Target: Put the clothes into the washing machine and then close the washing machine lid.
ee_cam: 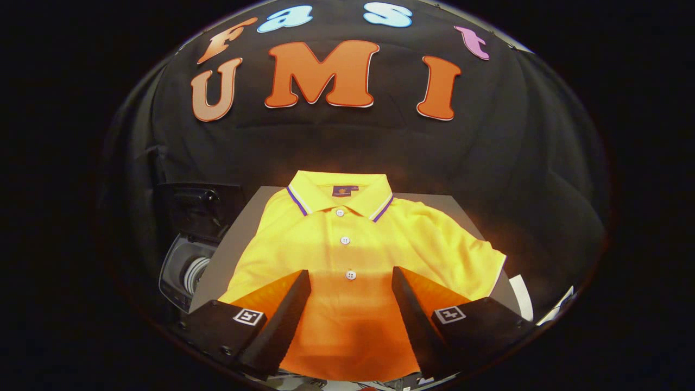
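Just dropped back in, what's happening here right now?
A hand-held gripper hovers over a yellow polo shirt with a purple-striped collar, laid flat and buttoned on a grey table. The fingers are spread open, one to each side of the button placket, gripping nothing. Beside the table stands the washing machine, its dark lid raised. The shirt has not been picked up yet.

One polo shirt (three buttons), one washing machine
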Demonstrator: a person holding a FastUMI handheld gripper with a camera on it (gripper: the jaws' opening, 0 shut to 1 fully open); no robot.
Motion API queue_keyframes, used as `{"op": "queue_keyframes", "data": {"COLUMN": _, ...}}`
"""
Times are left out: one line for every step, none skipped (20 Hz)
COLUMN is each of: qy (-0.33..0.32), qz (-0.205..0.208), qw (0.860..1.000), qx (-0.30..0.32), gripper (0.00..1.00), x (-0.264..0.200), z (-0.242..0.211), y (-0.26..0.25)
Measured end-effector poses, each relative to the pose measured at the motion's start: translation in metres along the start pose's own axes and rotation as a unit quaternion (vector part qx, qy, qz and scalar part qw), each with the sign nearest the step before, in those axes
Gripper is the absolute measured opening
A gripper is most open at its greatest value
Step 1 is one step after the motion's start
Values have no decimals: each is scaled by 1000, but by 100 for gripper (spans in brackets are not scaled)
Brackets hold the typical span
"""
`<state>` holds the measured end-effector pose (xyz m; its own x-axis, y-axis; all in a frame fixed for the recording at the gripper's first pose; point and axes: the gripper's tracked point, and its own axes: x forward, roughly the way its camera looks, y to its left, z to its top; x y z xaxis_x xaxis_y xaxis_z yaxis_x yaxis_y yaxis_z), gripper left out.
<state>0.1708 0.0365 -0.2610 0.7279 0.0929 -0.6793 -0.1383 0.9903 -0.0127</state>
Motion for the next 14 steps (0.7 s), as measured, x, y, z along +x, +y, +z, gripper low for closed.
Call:
{"op": "queue_keyframes", "data": {"qy": -2, "qz": 6, "qw": 1000, "qx": 13, "gripper": 98, "x": 5, "z": 0, "y": 0}}
{"op": "queue_keyframes", "data": {"qy": 3, "qz": 16, "qw": 999, "qx": 36, "gripper": 99, "x": 9, "z": -4, "y": 1}}
{"op": "queue_keyframes", "data": {"qy": 2, "qz": 26, "qw": 998, "qx": 61, "gripper": 99, "x": 7, "z": -4, "y": 1}}
{"op": "queue_keyframes", "data": {"qy": -5, "qz": 29, "qw": 997, "qx": 67, "gripper": 99, "x": 8, "z": -2, "y": 0}}
{"op": "queue_keyframes", "data": {"qy": -2, "qz": 32, "qw": 998, "qx": 55, "gripper": 92, "x": 7, "z": -4, "y": -3}}
{"op": "queue_keyframes", "data": {"qy": -10, "qz": 33, "qw": 999, "qx": 41, "gripper": 89, "x": 8, "z": -3, "y": -3}}
{"op": "queue_keyframes", "data": {"qy": -9, "qz": 36, "qw": 999, "qx": 34, "gripper": 86, "x": 8, "z": -5, "y": -1}}
{"op": "queue_keyframes", "data": {"qy": -13, "qz": 45, "qw": 998, "qx": 39, "gripper": 83, "x": 9, "z": -4, "y": 4}}
{"op": "queue_keyframes", "data": {"qy": -13, "qz": 50, "qw": 998, "qx": 44, "gripper": 70, "x": 9, "z": -4, "y": 7}}
{"op": "queue_keyframes", "data": {"qy": -17, "qz": 55, "qw": 997, "qx": 49, "gripper": 58, "x": 9, "z": -3, "y": 9}}
{"op": "queue_keyframes", "data": {"qy": -17, "qz": 57, "qw": 997, "qx": 50, "gripper": 44, "x": 10, "z": -5, "y": 8}}
{"op": "queue_keyframes", "data": {"qy": -19, "qz": 59, "qw": 997, "qx": 51, "gripper": 44, "x": 10, "z": -5, "y": 8}}
{"op": "queue_keyframes", "data": {"qy": -20, "qz": 61, "qw": 996, "qx": 56, "gripper": 36, "x": 10, "z": -5, "y": 8}}
{"op": "queue_keyframes", "data": {"qy": -27, "qz": 69, "qw": 995, "qx": 73, "gripper": 28, "x": 10, "z": -4, "y": 9}}
